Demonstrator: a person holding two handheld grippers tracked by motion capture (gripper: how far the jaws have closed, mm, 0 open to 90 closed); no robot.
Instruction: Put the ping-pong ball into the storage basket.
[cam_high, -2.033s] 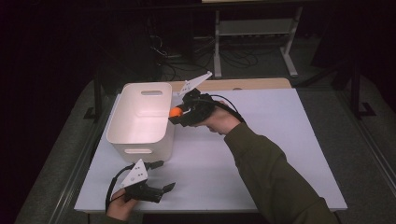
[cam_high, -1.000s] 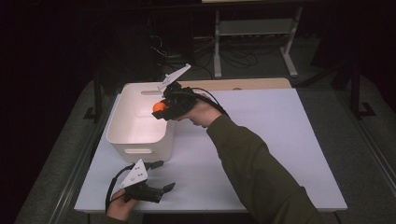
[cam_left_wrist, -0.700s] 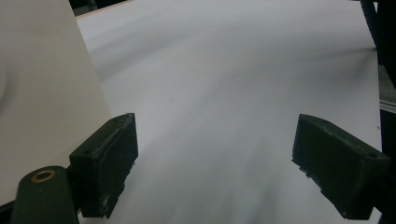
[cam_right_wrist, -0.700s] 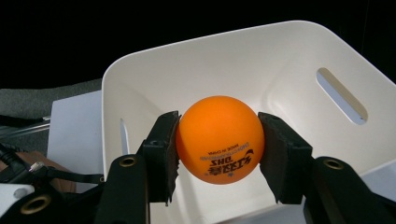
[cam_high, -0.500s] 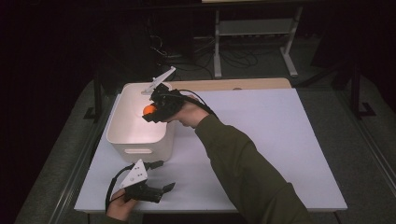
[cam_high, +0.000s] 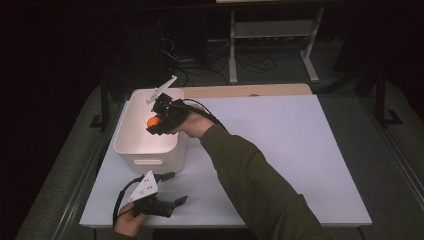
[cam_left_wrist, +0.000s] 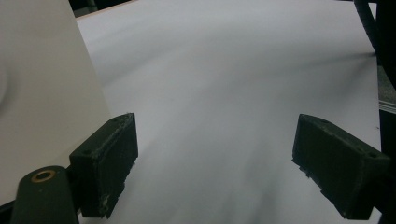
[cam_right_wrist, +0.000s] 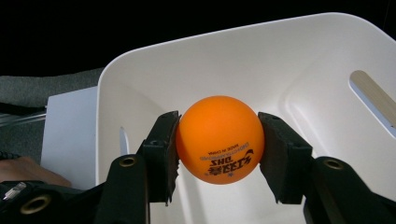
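One orange ball (cam_right_wrist: 220, 139) sits pinched in the right gripper (cam_high: 156, 121), hanging over the white bin (cam_high: 131, 146) left of center, while the left gripper (cam_high: 172, 188) gapes empty at lower left.

We see a smooth, matt orange plastic ball (cam_right_wrist: 219, 139) with black print. The white bin (cam_right_wrist: 299, 60) looks like smooth, slightly glossy plastic. The tabletop (cam_high: 280, 135) looks matt white.

right gripper (cam_high: 156, 121) clamped, its arm stretched forward; left gripper (cam_high: 172, 189) rests low with jaws spread wide
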